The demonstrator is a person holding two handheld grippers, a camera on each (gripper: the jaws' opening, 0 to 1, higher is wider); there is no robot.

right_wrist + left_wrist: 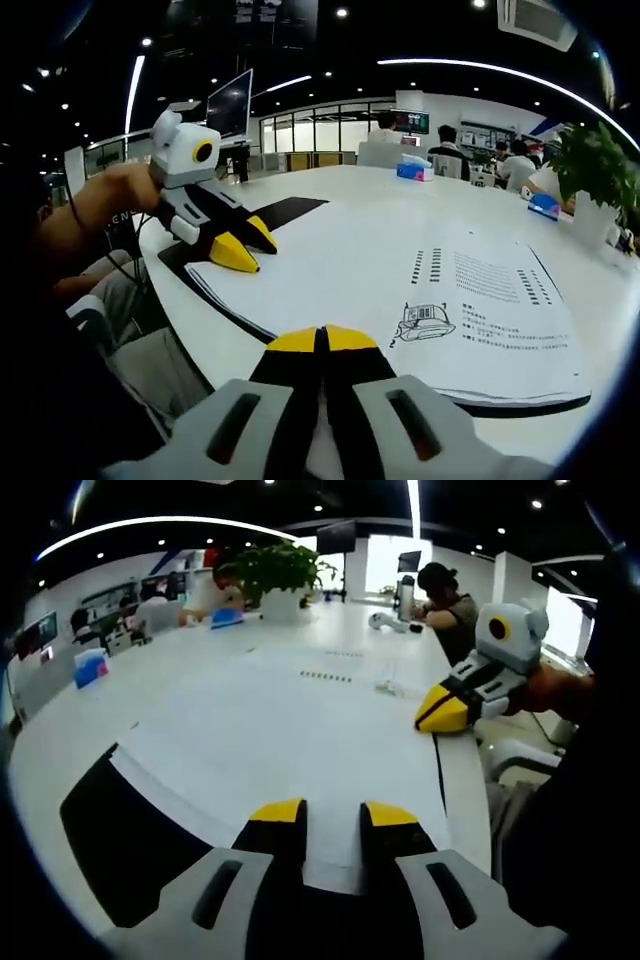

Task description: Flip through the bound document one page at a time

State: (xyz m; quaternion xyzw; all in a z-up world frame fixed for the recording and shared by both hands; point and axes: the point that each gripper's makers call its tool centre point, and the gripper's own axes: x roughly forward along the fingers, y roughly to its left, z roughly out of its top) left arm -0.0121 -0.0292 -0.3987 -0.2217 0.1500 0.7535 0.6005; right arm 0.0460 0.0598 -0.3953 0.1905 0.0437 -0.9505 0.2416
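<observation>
Bound document lies open, mid-frame on white table. Right gripper pinches its near page edge; left gripper spread. Pages look thin, floppy; I'd lift by a corner.

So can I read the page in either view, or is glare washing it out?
Left gripper view: the page is blown out white under ceiling lights, print barely visible. Right gripper view: the page is evenly lit, text rows and a small drawing show, though fisheye bends them.
</observation>
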